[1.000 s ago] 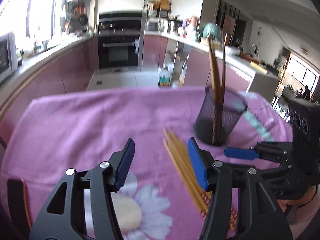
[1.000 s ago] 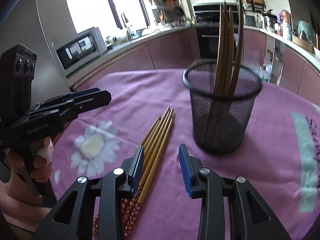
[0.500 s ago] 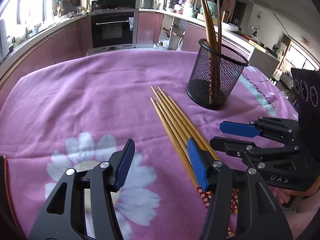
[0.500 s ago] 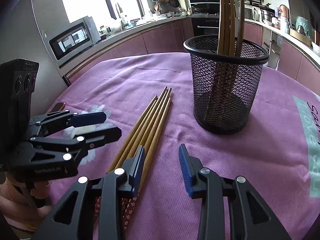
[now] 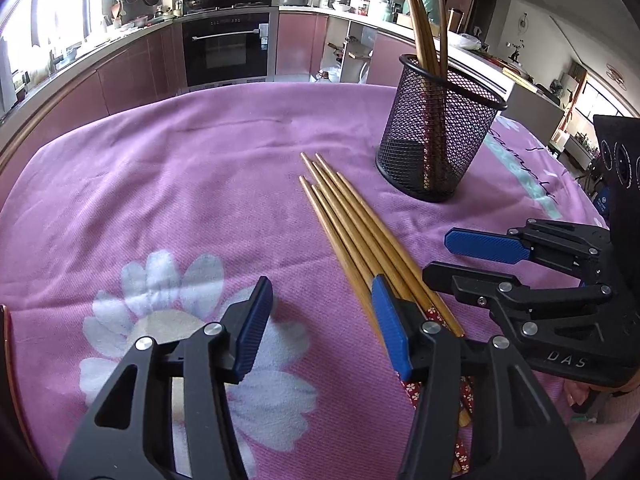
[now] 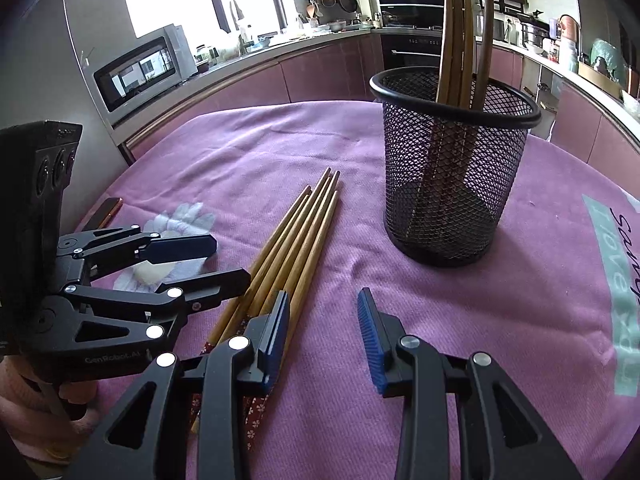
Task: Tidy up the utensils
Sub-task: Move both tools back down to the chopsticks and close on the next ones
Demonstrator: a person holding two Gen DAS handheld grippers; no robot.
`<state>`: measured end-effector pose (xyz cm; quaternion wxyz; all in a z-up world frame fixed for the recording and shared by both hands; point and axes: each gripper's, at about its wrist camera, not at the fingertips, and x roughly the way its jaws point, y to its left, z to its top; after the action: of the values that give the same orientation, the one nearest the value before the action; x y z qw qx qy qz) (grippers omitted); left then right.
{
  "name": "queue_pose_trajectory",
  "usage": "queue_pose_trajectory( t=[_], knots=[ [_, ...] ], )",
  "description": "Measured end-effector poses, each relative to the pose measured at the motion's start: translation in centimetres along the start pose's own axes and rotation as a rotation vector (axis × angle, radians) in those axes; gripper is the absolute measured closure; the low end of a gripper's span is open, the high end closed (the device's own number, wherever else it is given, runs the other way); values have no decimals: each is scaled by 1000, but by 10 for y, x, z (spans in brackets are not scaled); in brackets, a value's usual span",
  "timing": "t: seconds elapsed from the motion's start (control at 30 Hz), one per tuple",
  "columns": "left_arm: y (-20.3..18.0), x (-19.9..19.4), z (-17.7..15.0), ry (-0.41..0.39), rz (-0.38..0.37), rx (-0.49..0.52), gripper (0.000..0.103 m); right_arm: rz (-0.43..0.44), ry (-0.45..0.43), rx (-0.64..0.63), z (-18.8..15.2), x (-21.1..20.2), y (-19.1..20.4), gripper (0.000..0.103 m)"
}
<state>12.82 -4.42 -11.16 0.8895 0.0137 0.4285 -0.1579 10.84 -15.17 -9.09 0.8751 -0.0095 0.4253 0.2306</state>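
- Chopsticks (image 5: 352, 236) lie in a loose bundle on the counter (image 5: 192, 184), which is draped in a purple cloth; their patterned red ends are nearest, their tips point toward the mesh cup.
- The left gripper (image 5: 320, 320) hangs low over the cloth with jaws apart, its right finger at the bundle's near end.
- The right gripper (image 6: 322, 328) is likewise spread and empty, its left finger over the same sticks.
- Farther back, the black mesh cup (image 6: 452, 168) stands upright, holding several darker chopsticks (image 6: 460, 40).
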Motion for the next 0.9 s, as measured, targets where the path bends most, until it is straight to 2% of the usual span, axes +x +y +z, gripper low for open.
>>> queue_pose_trajectory(
  t=[0.37, 0.57, 0.73, 0.9],
  knots=[
    [0, 4, 0, 3, 6, 11, 55, -16, 17, -16, 1, 4, 3, 69],
    [2, 2, -2, 2, -12, 23, 66, -39, 26, -22, 0, 4, 2, 75],
    [6, 3, 0, 12, -23, 25, 68, -48, 30, -30, 1, 5, 2, 75],
    [7, 8, 4, 19, -1, 29, 75, -52, 32, -33, 6, 9, 2, 75]
  ],
)
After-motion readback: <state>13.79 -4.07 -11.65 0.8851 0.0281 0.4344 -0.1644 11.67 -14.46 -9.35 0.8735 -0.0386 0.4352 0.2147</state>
